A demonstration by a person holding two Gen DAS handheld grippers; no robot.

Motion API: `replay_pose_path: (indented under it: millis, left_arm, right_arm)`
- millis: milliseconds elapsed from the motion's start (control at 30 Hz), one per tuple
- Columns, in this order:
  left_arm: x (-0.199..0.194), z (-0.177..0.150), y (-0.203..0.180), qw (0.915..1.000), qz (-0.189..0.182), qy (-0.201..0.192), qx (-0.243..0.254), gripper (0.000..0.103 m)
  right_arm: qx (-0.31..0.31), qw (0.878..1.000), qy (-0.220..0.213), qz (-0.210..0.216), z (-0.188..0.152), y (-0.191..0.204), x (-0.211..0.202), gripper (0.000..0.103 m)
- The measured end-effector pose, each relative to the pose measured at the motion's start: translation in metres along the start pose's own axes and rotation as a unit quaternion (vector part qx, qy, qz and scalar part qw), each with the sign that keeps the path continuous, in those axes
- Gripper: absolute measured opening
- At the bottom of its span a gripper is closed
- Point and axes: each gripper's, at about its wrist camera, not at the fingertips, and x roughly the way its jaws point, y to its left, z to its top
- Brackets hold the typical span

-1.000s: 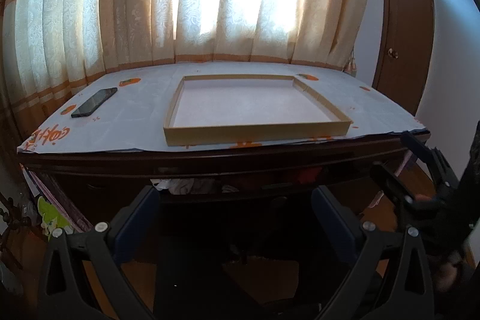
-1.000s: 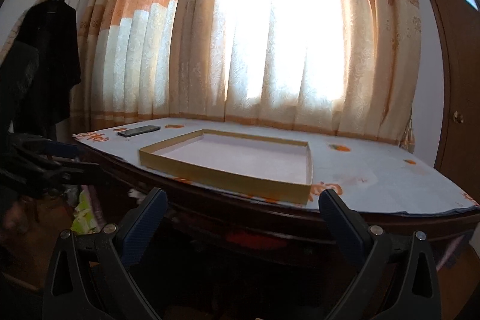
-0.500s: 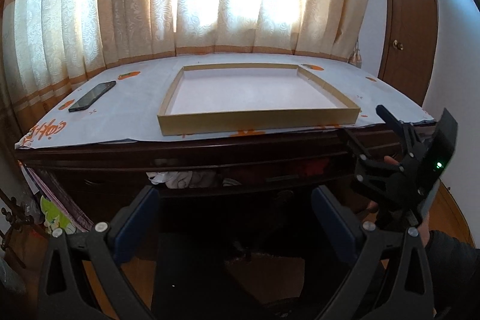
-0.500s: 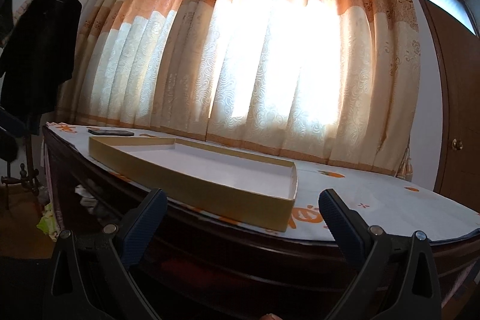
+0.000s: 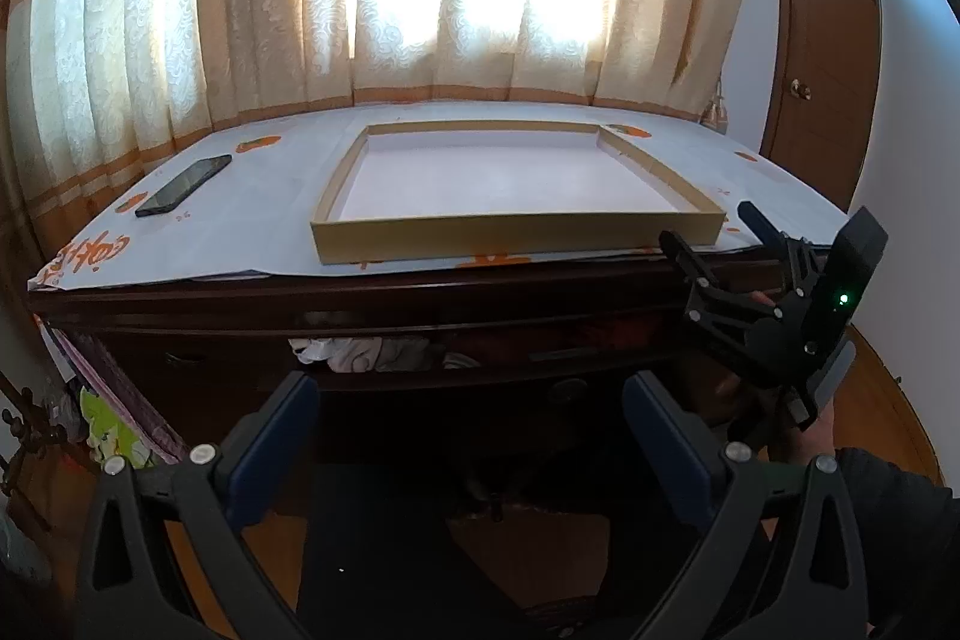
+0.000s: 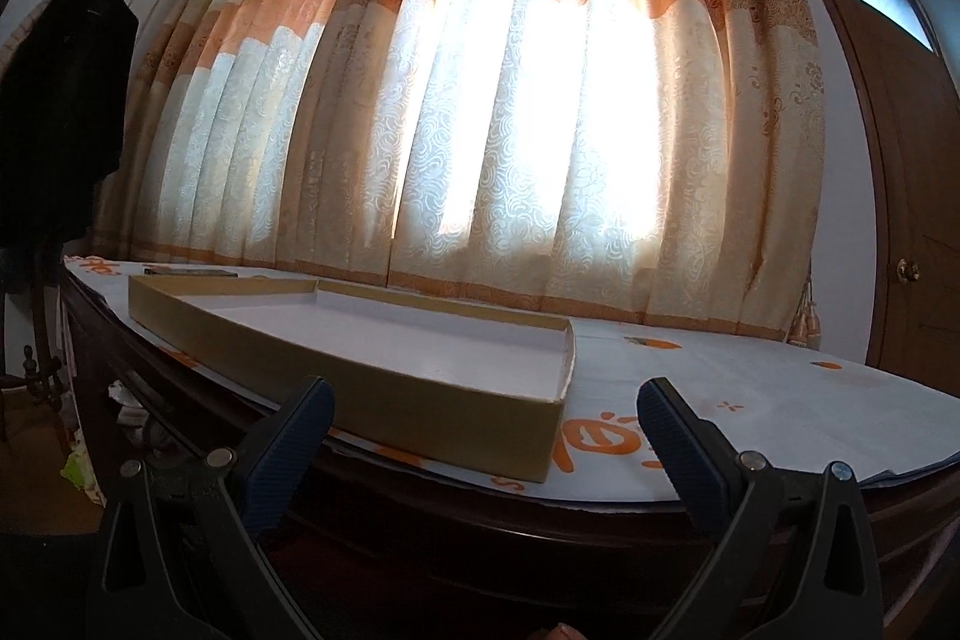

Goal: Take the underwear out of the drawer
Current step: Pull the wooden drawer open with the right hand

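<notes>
A dark wooden drawer (image 5: 480, 370) under the tabletop stands slightly pulled out. Pale crumpled underwear (image 5: 366, 353) pokes up from its left part. My left gripper (image 5: 471, 388) hangs open in front of the drawer, below the cloth, holding nothing. In the left wrist view my right gripper (image 5: 708, 226) shows at the right, near the table's front right corner, open, held by a hand in a dark sleeve. From its own camera the right gripper (image 6: 483, 394) is open and level with the tabletop edge. A bit of the pale cloth (image 6: 129, 403) shows at the far left.
A shallow cardboard tray (image 5: 516, 235) lies on the paper-covered table (image 5: 252, 220), with a black phone (image 5: 183, 184) at its left. Curtains hang behind. A wooden door (image 5: 822, 40) is at the right; dark clothes (image 6: 60, 100) hang on a stand at the left.
The right gripper has risen and moved forward to the table's front right corner, now level with the tabletop. The left gripper has risen a little, so the drawer and cloth appear lower.
</notes>
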Motion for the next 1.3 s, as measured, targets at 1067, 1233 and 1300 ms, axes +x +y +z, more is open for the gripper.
replay_pose_path:
  millis: [1067, 1233, 1300]
  left_arm:
    - [0.027, 0.015, 0.004, 0.9998, 0.012, -0.016, 0.009, 0.103]
    - [0.014, 0.01, 0.005, 0.9997, 0.004, -0.021, 0.008, 0.103]
    - [0.01, 0.009, 0.006, 0.9997, 0.003, -0.024, 0.008, 0.103]
  right_arm:
    - [-0.01, 1.0, 0.017, -0.013, -0.009, -0.002, -0.001, 0.102]
    - [-0.028, 0.999, 0.031, -0.015, -0.013, 0.006, -0.009, 0.102]
    - [-0.04, 0.998, 0.037, -0.014, -0.015, 0.01, -0.011, 0.102]
